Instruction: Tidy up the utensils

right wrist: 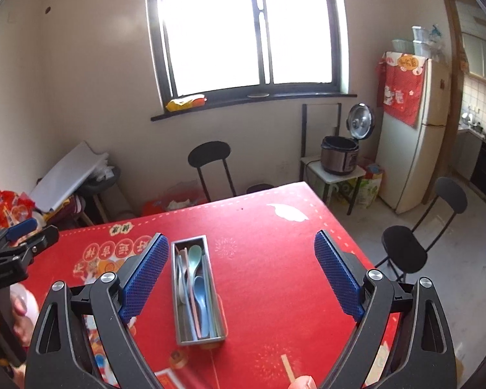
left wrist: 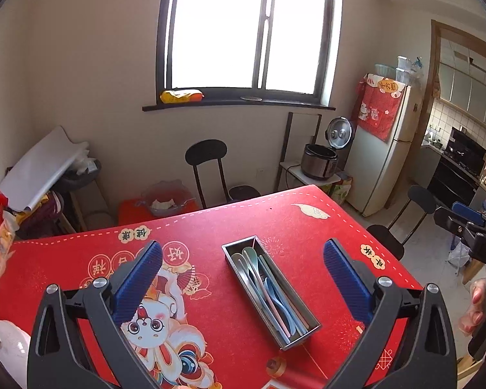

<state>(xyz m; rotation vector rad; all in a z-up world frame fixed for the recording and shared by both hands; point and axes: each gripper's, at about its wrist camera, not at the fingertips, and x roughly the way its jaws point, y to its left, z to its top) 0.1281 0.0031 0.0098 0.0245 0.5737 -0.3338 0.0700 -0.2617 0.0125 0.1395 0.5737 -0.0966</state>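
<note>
In the left wrist view the left gripper (left wrist: 243, 278) fills the bottom of the frame, its blue pads (left wrist: 137, 280) spread wide with nothing between them but the table (left wrist: 307, 227) below. The table, covered in a red printed cloth with a cartoon rabbit at lower centre, runs across the lower half. On it, just right of centre, lies the tray (left wrist: 303, 301), a narrow metal box set slantwise from upper left to lower right. Inside it lie the utensils (left wrist: 269, 288): pale blue, green and pink spoons and sticks, lengthwise and packed together. At the right edge of this frame the right gripper (left wrist: 469, 227) shows from the side, held by a hand (left wrist: 474, 308) at lower right; from here its jaws cannot be judged. In the right wrist view the right gripper (right wrist: 238, 269) stands at the bottom with its jaws wide and empty. The tray (right wrist: 218, 308) sits left of centre, close beside the left-hand pad (right wrist: 144, 275) but clear of it, and the utensils (right wrist: 194, 285) lie in it, bowls toward the upper end. A small wooden stick (right wrist: 288, 368) lies on the cloth at the bottom, right of centre. The left gripper (right wrist: 19, 240) shows at the left edge. Behind the table stand a chair (right wrist: 210, 168), a cooker (right wrist: 338, 159) with its lid up, and a fridge (right wrist: 408, 149) at right, under a bright window (right wrist: 243, 29).
</note>
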